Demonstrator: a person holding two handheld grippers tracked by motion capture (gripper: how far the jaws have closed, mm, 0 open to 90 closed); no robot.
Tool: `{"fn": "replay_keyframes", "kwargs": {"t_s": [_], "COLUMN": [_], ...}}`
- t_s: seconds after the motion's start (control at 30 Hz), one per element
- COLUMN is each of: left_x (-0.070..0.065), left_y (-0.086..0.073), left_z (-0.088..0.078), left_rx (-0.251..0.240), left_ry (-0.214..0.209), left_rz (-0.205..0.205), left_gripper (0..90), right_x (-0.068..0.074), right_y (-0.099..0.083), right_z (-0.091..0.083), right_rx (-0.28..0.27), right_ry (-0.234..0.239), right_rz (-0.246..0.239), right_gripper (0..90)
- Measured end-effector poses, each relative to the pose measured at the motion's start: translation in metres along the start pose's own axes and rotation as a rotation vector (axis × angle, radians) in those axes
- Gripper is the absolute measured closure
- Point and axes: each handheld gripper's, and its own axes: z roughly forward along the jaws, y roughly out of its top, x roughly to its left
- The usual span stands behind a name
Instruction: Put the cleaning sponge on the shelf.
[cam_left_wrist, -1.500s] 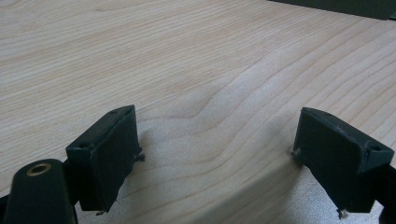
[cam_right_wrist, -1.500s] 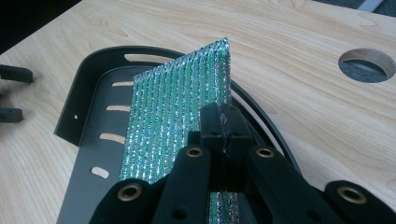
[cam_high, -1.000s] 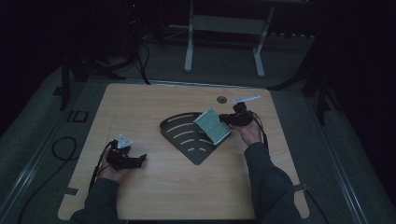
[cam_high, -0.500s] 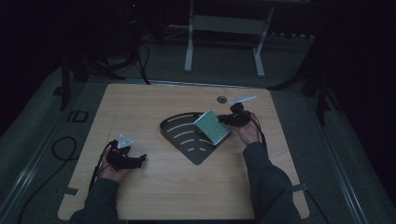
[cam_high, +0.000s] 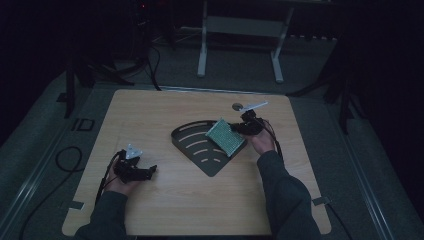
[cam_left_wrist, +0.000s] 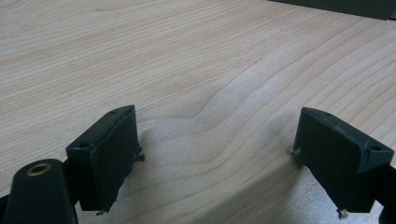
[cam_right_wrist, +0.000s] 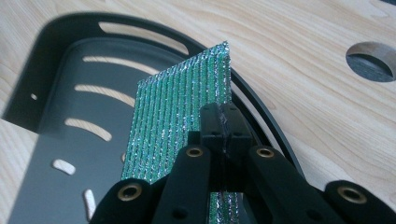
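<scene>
A green, silver-glinting scouring pad (cam_high: 226, 136) (cam_right_wrist: 180, 116) hangs tilted over the right part of a black fan-shaped slotted tray (cam_high: 199, 145) (cam_right_wrist: 56, 88) at the table's middle. My right gripper (cam_high: 240, 128) (cam_right_wrist: 223, 122) is shut on the pad's right edge, its jaws pinched together. At the front left my left gripper (cam_high: 148, 171) (cam_left_wrist: 215, 161) lies low on the bare wood, pointing right, jaws open with nothing between them.
A round hole (cam_high: 237, 106) (cam_right_wrist: 372, 60) is cut in the wooden table (cam_high: 150, 115) behind the right hand. Dark floor, cables and a metal frame (cam_high: 240, 30) surround the table. Bare wood lies between the left gripper and the tray.
The pad and right gripper have shifted only slightly over the tray's right side. The left gripper has stayed where it was.
</scene>
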Motion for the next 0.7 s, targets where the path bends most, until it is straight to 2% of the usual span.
{"fn": "replay_keyframes", "kwargs": {"t_s": [0.7], "left_x": [0.000], "left_y": [0.000], "left_z": [0.000], "left_rx": [0.000], "left_ry": [0.000], "left_rz": [0.000], "left_gripper": [14.2], "right_x": [-0.003], "right_y": [-0.005], "right_z": [0.011], "right_rx": [0.033], "right_ry": [-0.023], "right_rz": [-0.006], "right_gripper": [89.6]}}
